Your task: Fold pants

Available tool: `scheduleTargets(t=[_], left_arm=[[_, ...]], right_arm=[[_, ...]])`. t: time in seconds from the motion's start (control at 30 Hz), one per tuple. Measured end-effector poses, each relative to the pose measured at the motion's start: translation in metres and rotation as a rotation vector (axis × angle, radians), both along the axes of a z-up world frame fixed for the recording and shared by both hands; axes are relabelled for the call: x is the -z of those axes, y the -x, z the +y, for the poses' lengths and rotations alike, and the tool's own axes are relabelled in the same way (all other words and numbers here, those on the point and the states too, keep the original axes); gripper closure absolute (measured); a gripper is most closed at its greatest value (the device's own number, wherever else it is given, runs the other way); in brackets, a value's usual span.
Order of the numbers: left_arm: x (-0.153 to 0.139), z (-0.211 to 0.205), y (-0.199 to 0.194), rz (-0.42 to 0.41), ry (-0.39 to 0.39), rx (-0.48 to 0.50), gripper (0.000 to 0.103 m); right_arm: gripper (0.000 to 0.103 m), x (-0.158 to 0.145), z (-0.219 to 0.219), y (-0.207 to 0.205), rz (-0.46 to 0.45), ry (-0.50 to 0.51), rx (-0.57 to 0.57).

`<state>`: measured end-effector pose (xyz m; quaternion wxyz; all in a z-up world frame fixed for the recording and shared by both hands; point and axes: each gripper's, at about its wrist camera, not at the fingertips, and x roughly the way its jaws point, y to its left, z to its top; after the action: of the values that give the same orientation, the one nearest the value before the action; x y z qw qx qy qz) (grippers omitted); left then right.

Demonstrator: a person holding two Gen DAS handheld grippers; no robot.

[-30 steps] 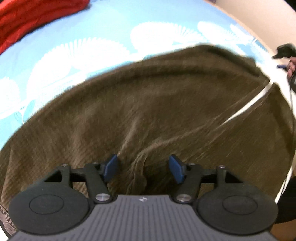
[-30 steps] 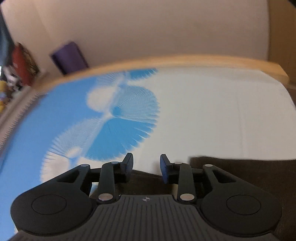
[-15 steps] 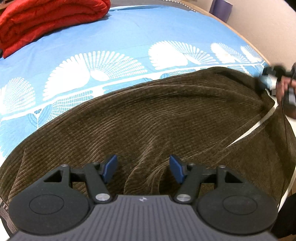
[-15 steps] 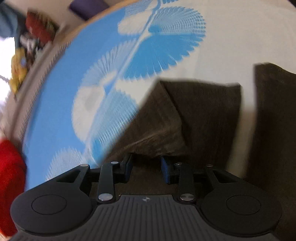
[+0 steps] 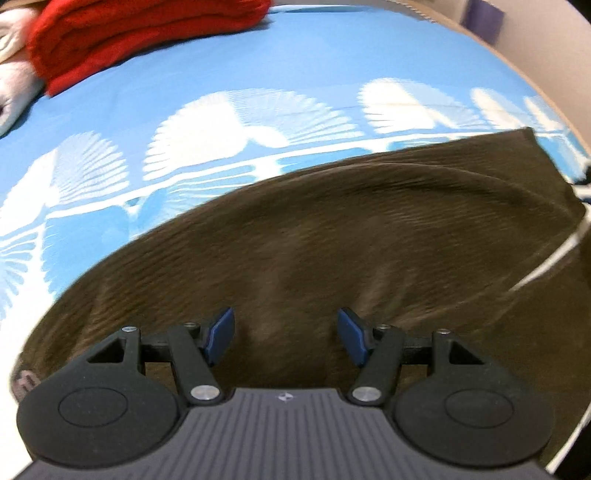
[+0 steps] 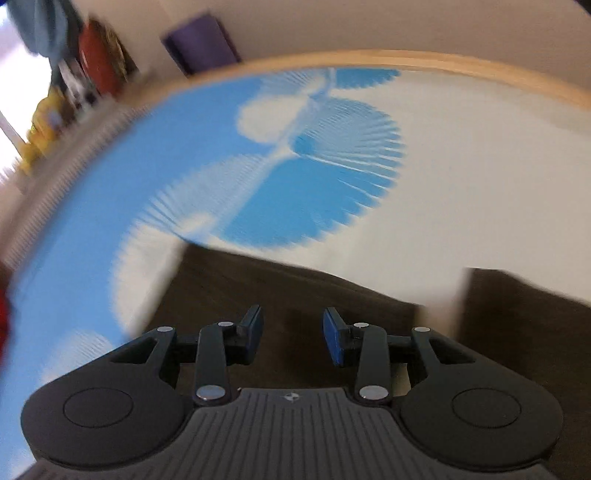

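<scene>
In the left wrist view, a folded red blanket (image 5: pixel 140 33) sits at the far left end of the bed (image 5: pixel 258 74), whose blue sheet carries white fan shapes. The brown corduroy pants (image 5: pixel 351 240) lie spread across the bed's near half, running from the lower left edge up to a squared corner at the far right. The left gripper (image 5: pixel 286 334) hovers over the pants with its blue-padded fingers (image 5: pixel 220 334) spread wide; brown cloth fills the gap between them, but nothing is pinched, and whether the tips touch the fabric cannot be told. A thin white line of sheet shows at the right, between two parts of the pants.

In the right wrist view, blurred clutter and a purple object (image 6: pixel 201 42) stand by the wall at the upper left, beyond the bed's wooden edge (image 6: pixel 406 61). Two leg ends of the pants (image 6: pixel 295 288) lie on the sheet, one under the right gripper (image 6: pixel 291 339) and another (image 6: pixel 524 314) to the right, with a strip of white sheet between them. This gripper's fingers (image 6: pixel 334 341) are also spread apart, over the nearer leg, gripping nothing.
</scene>
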<state>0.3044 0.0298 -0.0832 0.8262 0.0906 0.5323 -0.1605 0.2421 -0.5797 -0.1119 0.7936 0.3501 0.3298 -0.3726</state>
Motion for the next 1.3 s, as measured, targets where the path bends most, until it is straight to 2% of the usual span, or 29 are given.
scheduleTargets(t=[0.1,0.17,0.3,0.37,0.47,0.53,0.57,0.63,0.67,0.7,0.8,0.87,0.97,1.0,1.03,1.07,1.1,1.2,1.3], left_arm=[[-0.001,0.039,-0.01,0.012,-0.001,-0.089,0.035],[0.0,0.073,-0.015,0.026,0.002,-0.161,0.035],[0.005,0.141,-0.017,0.044,-0.018,-0.302,0.035],[0.014,0.176,-0.017,0.057,-0.031,-0.389,0.036],[0.03,0.222,-0.015,0.074,-0.031,-0.501,0.074],[0.024,0.241,-0.014,0.074,0.052,-0.565,0.08],[0.018,0.247,-0.013,0.061,0.055,-0.595,0.08],[0.0,0.254,-0.011,-0.01,0.051,-0.614,0.07],[-0.005,0.259,-0.009,-0.031,0.066,-0.625,0.059],[-0.006,0.263,-0.01,-0.031,0.083,-0.641,0.049],[0.007,0.273,-0.009,0.02,0.13,-0.652,0.034],[0.02,0.27,-0.008,0.06,0.121,-0.63,0.03],[0.04,0.261,-0.001,0.066,0.102,-0.576,0.033],[0.043,0.258,0.001,0.053,0.103,-0.561,0.047],[0.043,0.255,0.002,0.043,0.114,-0.541,0.05],[0.041,0.254,0.003,0.031,0.108,-0.529,0.061],[0.036,0.255,0.004,0.019,0.11,-0.528,0.067],[0.015,0.261,0.007,-0.05,0.151,-0.576,0.069],[0.005,0.254,0.013,-0.084,0.126,-0.562,0.067]], right_arm=[[0.065,0.01,-0.004,0.008,0.101,0.019,-0.003],[0.065,0.018,-0.006,0.011,0.121,0.012,-0.031],[0.066,0.018,-0.002,0.004,0.157,0.11,-0.133],[0.084,0.021,-0.006,0.005,0.157,0.139,-0.128],[0.085,0.02,-0.012,0.006,0.136,0.125,-0.099],[0.08,0.01,-0.009,0.006,0.117,0.108,-0.094],[0.079,0.0,-0.004,0.007,0.079,0.099,-0.095],[0.078,-0.029,0.011,0.008,0.002,0.107,-0.13],[0.074,-0.047,0.023,0.008,-0.04,0.13,-0.164],[0.072,-0.065,0.035,0.01,-0.078,0.157,-0.195],[0.065,-0.117,0.072,0.029,-0.209,0.21,-0.313],[0.061,-0.147,0.095,0.051,-0.289,0.217,-0.396],[0.056,-0.181,0.124,0.091,-0.377,0.237,-0.521],[0.055,-0.189,0.132,0.105,-0.393,0.249,-0.553],[0.054,-0.193,0.138,0.12,-0.409,0.255,-0.578],[0.053,-0.197,0.145,0.134,-0.425,0.259,-0.6],[0.053,-0.199,0.15,0.148,-0.434,0.27,-0.616],[0.052,-0.193,0.163,0.183,-0.433,0.322,-0.619],[0.052,-0.184,0.164,0.195,-0.358,0.289,-0.581]])
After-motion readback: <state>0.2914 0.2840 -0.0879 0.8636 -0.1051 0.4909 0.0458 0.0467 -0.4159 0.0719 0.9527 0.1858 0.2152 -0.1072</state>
